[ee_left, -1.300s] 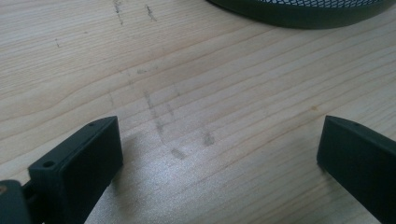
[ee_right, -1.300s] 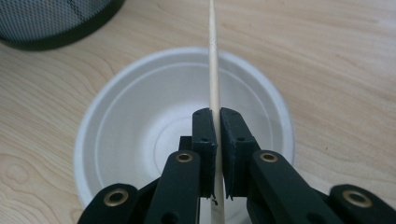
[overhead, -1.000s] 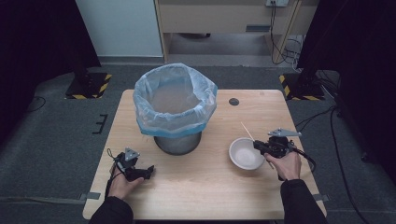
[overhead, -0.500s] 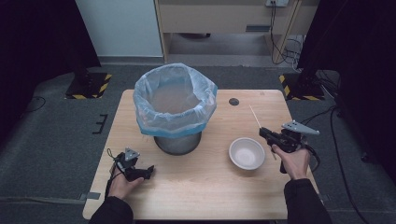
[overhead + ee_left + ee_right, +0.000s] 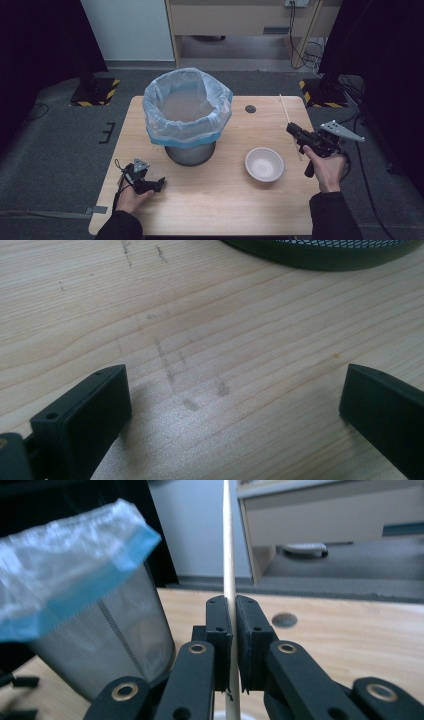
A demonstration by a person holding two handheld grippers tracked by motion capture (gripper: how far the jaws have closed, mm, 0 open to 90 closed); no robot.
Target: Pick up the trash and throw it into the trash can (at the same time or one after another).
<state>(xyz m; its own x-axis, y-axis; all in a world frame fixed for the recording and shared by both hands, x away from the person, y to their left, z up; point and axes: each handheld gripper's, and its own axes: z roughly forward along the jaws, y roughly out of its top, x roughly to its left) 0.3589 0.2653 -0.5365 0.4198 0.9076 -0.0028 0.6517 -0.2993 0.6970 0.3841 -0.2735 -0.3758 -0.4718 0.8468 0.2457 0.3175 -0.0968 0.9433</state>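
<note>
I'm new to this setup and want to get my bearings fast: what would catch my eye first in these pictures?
The mesh waste bin lined with a blue plastic bag dominates the middle of the wooden table. At the table's right side, the right gripper is shut on a thin wooden stick held above the tabletop, with a white bowl just left of it. The left gripper rests open at the near left.

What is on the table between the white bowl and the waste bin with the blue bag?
Nothing: in the high view, only bare wood of the table separates the white bowl from the waste bin.
</note>
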